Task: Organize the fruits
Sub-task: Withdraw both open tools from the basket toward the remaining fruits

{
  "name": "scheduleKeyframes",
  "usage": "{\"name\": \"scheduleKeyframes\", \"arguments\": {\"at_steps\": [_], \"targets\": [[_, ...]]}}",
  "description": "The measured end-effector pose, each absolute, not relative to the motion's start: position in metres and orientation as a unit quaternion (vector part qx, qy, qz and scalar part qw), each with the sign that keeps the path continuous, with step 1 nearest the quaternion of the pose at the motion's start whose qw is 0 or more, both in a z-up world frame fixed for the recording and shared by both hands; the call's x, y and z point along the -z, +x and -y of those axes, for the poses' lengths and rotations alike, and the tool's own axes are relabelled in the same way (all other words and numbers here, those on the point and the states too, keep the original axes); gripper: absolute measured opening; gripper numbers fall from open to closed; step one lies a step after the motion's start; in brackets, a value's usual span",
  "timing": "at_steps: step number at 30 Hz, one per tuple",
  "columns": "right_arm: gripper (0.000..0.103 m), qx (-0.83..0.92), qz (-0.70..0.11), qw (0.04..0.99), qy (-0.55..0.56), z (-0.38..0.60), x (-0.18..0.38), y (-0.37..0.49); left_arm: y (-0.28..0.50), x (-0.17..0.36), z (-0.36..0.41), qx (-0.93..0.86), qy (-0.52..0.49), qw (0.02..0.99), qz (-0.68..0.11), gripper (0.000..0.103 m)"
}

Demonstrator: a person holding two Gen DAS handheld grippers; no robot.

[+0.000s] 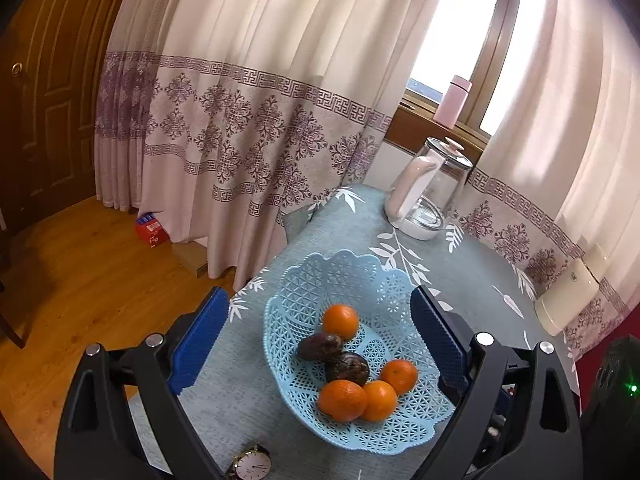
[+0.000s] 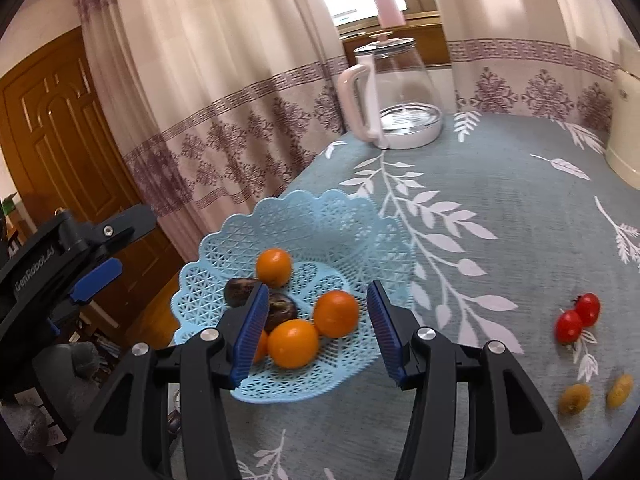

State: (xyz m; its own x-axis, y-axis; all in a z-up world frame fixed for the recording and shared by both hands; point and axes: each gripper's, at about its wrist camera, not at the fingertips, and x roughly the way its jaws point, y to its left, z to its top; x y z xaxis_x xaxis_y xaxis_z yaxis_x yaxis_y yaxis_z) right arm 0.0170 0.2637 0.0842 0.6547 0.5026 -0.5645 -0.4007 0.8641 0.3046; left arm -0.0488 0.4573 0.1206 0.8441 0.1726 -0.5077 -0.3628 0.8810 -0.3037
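Note:
A light-blue lattice basket sits near the table's left edge. It holds several oranges and two dark brown fruits. My left gripper hovers above the basket, open and empty. My right gripper is open over the basket's near side, nothing between its pads. Two red cherry tomatoes and two small yellow fruits lie on the cloth to the right. The left gripper also shows at the left of the right wrist view.
A glass kettle with a pink handle stands at the table's back. A cream appliance sits at the far right. A wristwatch lies near the front edge. Curtains hang behind; wooden floor lies to the left.

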Motion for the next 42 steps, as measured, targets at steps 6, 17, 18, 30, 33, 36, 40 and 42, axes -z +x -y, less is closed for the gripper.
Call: {"name": "scheduleKeyframes", "arguments": {"at_steps": [6,17,18,30,33,36,40,42], "targets": [[0.055,-0.233,-0.331,0.91,0.089,-0.247,-0.084,0.019,-0.048,-0.121,-0.452,-0.136,-0.194,0.941,-0.241,0.093],[0.057,-0.192,-0.337,0.914,0.115,-0.204,-0.076,0.021,-0.044,-0.121,-0.434,-0.118,-0.18,0.945,-0.247,0.094],[0.057,-0.187,-0.338,0.915,0.119,-0.199,-0.075,0.021,-0.043,-0.121,-0.432,-0.117,-0.178,0.945,-0.247,0.094],[0.057,-0.122,-0.346,0.918,0.153,-0.133,-0.059,0.019,-0.038,-0.119,-0.395,-0.08,-0.145,0.952,-0.259,0.098],[0.057,-0.106,-0.343,0.92,0.159,-0.116,-0.058,0.017,-0.037,-0.118,-0.386,-0.073,-0.138,0.953,-0.261,0.098],[0.057,-0.09,-0.342,0.92,0.166,-0.1,-0.055,0.015,-0.036,-0.117,-0.376,-0.065,-0.131,0.953,-0.264,0.098],[0.057,-0.064,-0.345,0.92,0.175,-0.075,-0.049,0.012,-0.035,-0.115,-0.358,-0.047,-0.111,0.955,-0.269,0.098],[0.057,-0.053,-0.347,0.919,0.177,-0.065,-0.046,0.011,-0.035,-0.114,-0.351,-0.04,-0.103,0.956,-0.273,0.098]]}}
